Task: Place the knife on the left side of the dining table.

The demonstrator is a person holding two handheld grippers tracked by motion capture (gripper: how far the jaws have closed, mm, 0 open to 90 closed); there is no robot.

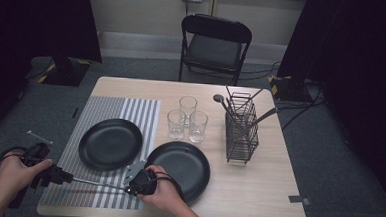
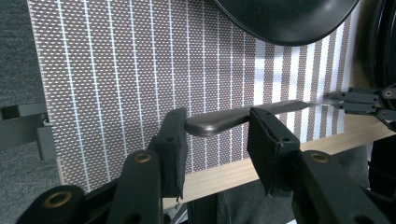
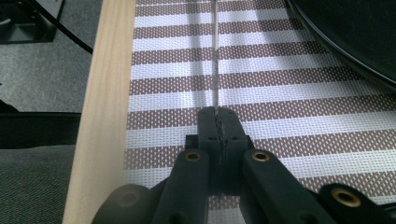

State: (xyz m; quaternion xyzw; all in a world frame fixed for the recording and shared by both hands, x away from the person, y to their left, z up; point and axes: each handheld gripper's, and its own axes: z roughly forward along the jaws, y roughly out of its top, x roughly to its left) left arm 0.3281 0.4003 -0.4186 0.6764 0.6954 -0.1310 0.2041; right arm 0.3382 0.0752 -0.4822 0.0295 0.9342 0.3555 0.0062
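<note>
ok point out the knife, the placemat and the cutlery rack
knife (image 2: 224, 120), left gripper view, on its dark handle
placemat (image 2: 116, 70), left gripper view, on a bare striped part
cutlery rack (image 1: 241, 133), high view, on its wire side

Two round black plates blocked the near half of the pale wooden table (image 1: 271, 192): one (image 1: 110, 144) on the grey-and-white striped woven placemat (image 1: 108, 113), the other (image 1: 185, 163) just right of it. Behind them, three clear drinking glasses (image 1: 187, 120) stood close together, and a tall black wire cutlery caddy (image 1: 241, 131) rose to their right. Bare wood lay free along the right edge and the far edge. The placemat's far left part was open too.
</note>
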